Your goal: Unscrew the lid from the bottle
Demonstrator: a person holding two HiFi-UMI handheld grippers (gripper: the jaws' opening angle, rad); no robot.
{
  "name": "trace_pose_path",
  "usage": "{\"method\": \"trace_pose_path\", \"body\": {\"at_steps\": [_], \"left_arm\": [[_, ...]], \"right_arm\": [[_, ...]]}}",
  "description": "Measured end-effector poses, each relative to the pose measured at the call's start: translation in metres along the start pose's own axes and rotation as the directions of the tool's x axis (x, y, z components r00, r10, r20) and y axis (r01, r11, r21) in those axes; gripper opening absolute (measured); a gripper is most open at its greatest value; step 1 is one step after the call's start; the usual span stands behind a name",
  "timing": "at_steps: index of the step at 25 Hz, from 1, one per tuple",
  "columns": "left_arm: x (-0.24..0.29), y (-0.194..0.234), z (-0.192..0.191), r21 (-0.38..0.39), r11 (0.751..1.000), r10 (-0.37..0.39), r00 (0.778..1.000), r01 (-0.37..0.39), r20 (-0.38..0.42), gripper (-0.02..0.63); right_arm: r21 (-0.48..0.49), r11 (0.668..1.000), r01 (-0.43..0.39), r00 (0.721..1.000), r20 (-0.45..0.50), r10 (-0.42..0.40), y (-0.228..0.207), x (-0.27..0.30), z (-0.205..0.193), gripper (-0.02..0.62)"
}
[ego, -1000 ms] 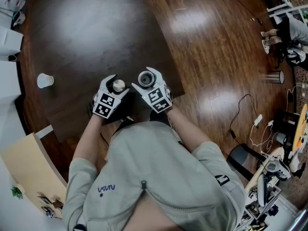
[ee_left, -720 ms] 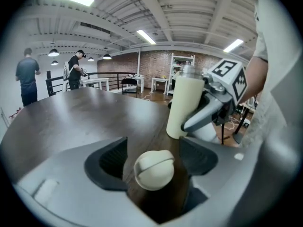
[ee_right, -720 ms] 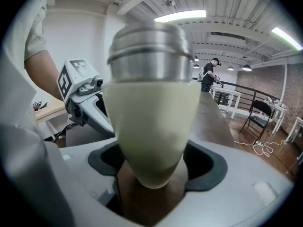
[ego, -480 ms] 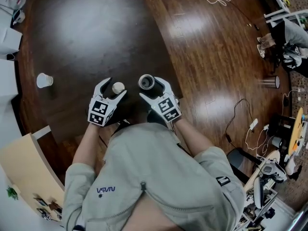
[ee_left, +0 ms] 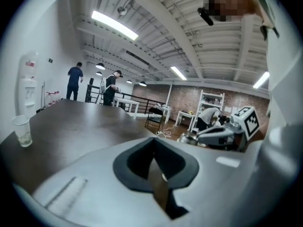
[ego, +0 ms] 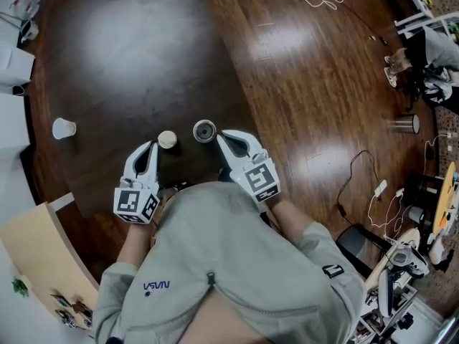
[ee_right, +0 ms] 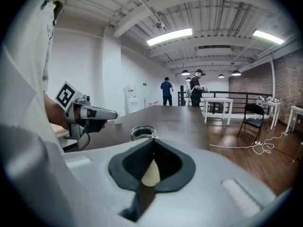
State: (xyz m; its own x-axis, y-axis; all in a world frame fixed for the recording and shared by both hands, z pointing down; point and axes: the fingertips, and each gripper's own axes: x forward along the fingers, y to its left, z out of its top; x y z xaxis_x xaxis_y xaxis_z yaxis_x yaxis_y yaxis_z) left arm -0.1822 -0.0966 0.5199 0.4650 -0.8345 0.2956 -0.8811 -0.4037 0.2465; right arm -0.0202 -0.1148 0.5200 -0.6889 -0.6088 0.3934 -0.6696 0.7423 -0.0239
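The bottle [ego: 204,130] is standing upright and uncapped on the dark round table [ego: 122,56], a little above the middle of the head view. The lid [ego: 167,140] is lying on the table just to its left, apart from it.

The left gripper [ego: 148,147] is pointing up the frame at lower left of the lid, near it but gripping nothing. Its jaws have just been closing and are now clenched together, pad against pad, with nothing between them. In its own view only the tabletop is stretching away beyond the tips.

The right gripper [ego: 224,135] is reaching in from the lower right, its tips just beside the bottle. Its jaws have also just been closing and are pressed together on nothing. In its own view the bottle's glass rim is showing just past the tips, not between them.

A pale plastic cup [ego: 63,128] is standing alone at the left edge of the table, well apart from everything else. A wooden floor [ego: 323,70] is filling the right of the head view. Two people [ee_left: 75,82] are standing in the far upper left of the left gripper view.
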Motion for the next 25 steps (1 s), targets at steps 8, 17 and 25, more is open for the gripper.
{"method": "trace_pose_path", "body": {"at_steps": [8, 17, 25], "left_arm": [[-0.02, -0.046, 0.063, 0.005, 0.994, 0.109, 0.984, -0.111, 0.144, 0.003], [-0.015, -0.125, 0.078, 0.036, 0.991, 0.124, 0.979, -0.132, 0.162, 0.003], [-0.026, -0.157, 0.067, 0.04, 0.993, 0.099, 0.979, -0.108, 0.179, 0.003]], "right_arm": [[-0.018, 0.998, -0.052, 0.986, 0.159, 0.054, -0.003, -0.012, 0.066, 0.0], [-0.128, 0.978, -0.163, 0.971, 0.155, 0.182, 0.018, -0.019, 0.07, 0.0], [-0.137, 0.978, -0.16, 0.959, 0.212, 0.186, 0.034, -0.04, 0.078, 0.0]]}}
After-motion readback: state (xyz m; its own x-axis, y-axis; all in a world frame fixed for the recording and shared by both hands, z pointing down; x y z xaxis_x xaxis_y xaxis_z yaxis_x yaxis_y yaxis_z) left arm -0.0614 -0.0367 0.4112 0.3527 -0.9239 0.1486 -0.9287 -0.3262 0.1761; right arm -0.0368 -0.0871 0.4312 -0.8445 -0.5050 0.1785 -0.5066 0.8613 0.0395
